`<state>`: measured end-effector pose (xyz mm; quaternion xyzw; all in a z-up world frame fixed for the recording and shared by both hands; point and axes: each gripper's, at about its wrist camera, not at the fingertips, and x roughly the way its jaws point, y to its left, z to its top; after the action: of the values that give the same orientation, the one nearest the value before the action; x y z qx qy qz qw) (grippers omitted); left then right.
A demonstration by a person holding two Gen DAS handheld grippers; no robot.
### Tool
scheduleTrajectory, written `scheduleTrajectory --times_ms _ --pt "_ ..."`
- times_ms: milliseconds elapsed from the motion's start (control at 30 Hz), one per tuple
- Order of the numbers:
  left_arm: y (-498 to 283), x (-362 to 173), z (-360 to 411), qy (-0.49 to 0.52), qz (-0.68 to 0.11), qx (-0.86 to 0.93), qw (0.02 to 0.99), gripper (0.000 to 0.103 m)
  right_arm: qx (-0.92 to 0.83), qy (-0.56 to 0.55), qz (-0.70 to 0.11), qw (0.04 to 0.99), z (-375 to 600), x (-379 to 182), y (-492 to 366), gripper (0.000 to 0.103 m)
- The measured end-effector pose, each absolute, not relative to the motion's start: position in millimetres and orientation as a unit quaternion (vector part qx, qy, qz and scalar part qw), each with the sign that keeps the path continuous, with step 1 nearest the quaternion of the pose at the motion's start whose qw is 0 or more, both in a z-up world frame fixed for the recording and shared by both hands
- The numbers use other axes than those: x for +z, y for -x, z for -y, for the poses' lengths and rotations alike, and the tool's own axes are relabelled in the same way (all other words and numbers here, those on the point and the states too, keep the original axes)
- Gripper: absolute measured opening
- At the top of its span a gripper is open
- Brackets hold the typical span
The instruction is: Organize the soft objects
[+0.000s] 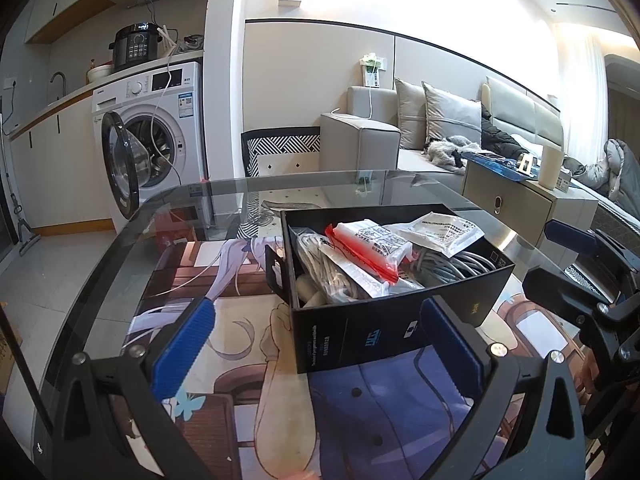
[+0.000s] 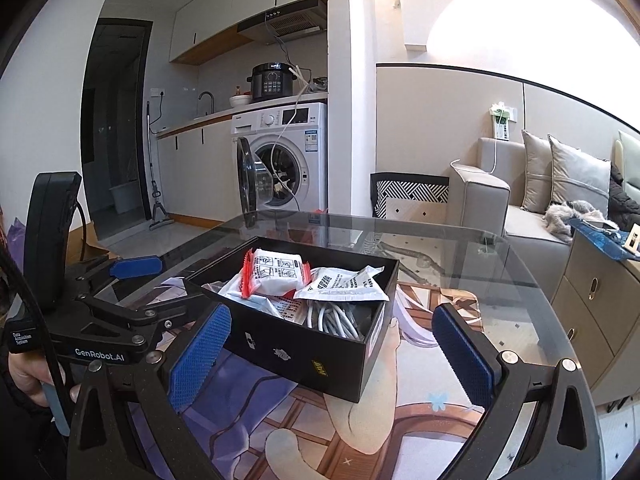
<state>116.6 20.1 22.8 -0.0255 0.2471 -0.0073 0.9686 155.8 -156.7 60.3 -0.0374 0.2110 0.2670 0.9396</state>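
Your left tongs [image 1: 316, 336] hang wide open over the glass surface [image 1: 120, 264], blue pads [image 1: 184, 344] spread apart with nothing between them, the near wall of the black box [image 1: 360, 332] just ahead. Your right tongs [image 2: 332, 348] stand equally wide and empty, framing the same box [image 2: 304, 356] from its other side, apart from it.

The box sits on a printed mat [image 1: 224, 320] on the surface. Inside it lie the soft things: a white packet with red edges [image 2: 276, 272] on top, a second white packet [image 2: 344, 284] beside it, overlapping the first, and a grey cable coil [image 2: 340, 320] beneath them. In the left view the red-edged packet [image 1: 372, 248] slants across the middle, with the cable [image 1: 452, 264] behind it and a clear bag of white cord [image 1: 324, 268] at the left.

A hand [image 2: 28, 380] grips the left handle at the lower left of the right view. Behind the surface stand a washer [image 2: 288, 160], its door open, and a sofa [image 2: 500, 200].
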Motion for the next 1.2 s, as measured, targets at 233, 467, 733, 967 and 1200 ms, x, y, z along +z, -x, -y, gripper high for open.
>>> scheduleTrajectory --times_ms 233,467,733,967,1200 --pt "-114.3 24.1 -20.2 0.028 -0.245 -0.005 0.969 0.103 0.267 0.039 -0.211 0.940 156.9 60.1 -155.7 0.102" --pt "-114.2 24.0 -20.3 0.028 -0.244 -0.005 0.969 0.103 0.267 0.038 -0.211 0.940 156.8 59.7 -155.6 0.102" --pt "-114.1 23.9 -20.2 0.028 -0.244 -0.005 0.969 0.103 0.267 0.038 -0.211 0.940 156.8 59.4 -155.3 0.102" --pt "-114.1 23.9 -20.3 0.028 -0.244 -0.005 0.969 0.103 0.267 0.038 -0.210 0.940 156.8 59.3 -155.3 0.102" --pt "-114.0 23.9 -20.3 0.028 -0.244 -0.005 0.969 0.103 0.267 0.038 -0.210 0.940 156.6 59.1 -155.0 0.102"
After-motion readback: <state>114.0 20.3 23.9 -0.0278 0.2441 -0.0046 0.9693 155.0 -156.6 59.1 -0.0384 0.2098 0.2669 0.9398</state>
